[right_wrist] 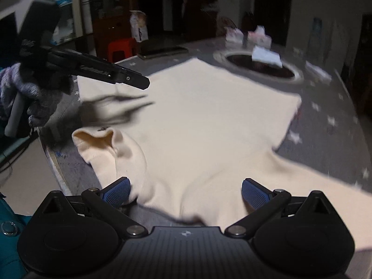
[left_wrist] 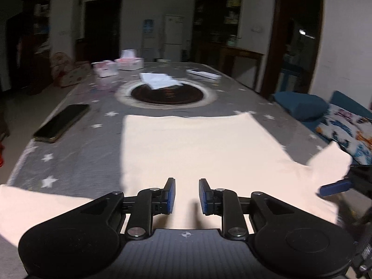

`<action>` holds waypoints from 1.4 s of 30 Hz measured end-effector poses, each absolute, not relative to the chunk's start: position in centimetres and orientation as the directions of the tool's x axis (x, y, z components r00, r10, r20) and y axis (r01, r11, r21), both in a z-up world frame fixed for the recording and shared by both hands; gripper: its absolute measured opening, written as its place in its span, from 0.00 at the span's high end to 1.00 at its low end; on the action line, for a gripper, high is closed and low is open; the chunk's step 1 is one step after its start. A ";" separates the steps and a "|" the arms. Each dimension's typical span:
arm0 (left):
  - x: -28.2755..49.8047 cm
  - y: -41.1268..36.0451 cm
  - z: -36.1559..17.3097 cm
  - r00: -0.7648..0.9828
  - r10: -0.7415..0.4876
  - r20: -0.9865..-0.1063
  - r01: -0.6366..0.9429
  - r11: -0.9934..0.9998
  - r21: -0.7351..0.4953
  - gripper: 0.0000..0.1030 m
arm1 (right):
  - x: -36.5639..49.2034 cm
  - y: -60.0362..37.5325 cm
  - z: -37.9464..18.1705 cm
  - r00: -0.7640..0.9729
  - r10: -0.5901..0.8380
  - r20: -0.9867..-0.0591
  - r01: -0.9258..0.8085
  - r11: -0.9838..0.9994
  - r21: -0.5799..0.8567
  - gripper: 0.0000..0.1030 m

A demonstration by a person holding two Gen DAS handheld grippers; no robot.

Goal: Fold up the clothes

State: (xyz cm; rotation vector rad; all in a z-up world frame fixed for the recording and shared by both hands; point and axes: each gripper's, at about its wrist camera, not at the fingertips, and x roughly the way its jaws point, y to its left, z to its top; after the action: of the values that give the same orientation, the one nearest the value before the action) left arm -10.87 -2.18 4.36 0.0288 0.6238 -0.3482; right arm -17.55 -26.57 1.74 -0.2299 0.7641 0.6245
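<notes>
Both your grippers, left (left_wrist: 187, 196) and right (right_wrist: 186, 191), gape empty over the cream shirt (left_wrist: 197, 144). It lies flat at the table's (left_wrist: 76, 144) near edge; every fold remains

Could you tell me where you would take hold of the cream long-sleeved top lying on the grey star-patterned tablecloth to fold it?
Probably the cream long-sleeved top is best pinched at the shoulder beside its raised collar, coming low from the near table edge: the body lies flat, while that part bunches up and offers a fold to grip.
</notes>
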 end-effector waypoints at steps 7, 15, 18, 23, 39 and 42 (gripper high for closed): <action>-11.1 -4.7 3.1 0.711 -0.359 -0.605 0.399 0.914 -0.074 0.76 | -15.8 -29.9 3.2 0.597 0.465 -0.653 -0.519 0.845 0.128 0.00; -13.1 -6.1 1.9 0.686 -0.368 -0.628 0.465 0.885 -0.010 0.66 | -12.1 -31.9 1.2 0.590 0.486 -0.645 -0.457 0.859 0.229 0.00; -13.3 -6.2 2.0 0.683 -0.368 -0.631 0.478 0.878 0.004 0.65 | -12.3 -32.9 1.5 0.608 0.459 -0.647 -0.430 0.876 0.217 0.00; -13.3 -6.6 3.0 0.690 -0.384 -0.614 0.492 0.871 0.009 0.65 | -13.5 -34.7 1.4 0.634 0.407 -0.658 -0.380 0.905 0.193 0.00; -13.3 -12.1 2.6 0.625 -0.481 -0.615 0.601 0.799 -0.014 0.65 | -15.9 -41.4 1.2 0.742 0.144 -0.655 -0.104 0.990 0.100 0.00; -13.6 -12.8 1.7 0.604 -0.483 -0.634 0.615 0.788 -0.014 0.65 | -15.9 -41.5 1.2 0.742 0.128 -0.658 -0.091 0.992 0.089 0.00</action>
State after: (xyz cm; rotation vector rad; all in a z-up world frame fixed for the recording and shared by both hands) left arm -13.58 -12.84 1.72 0.2143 0.6660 -0.6405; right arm -15.93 -41.48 1.21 0.0523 0.7247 0.1199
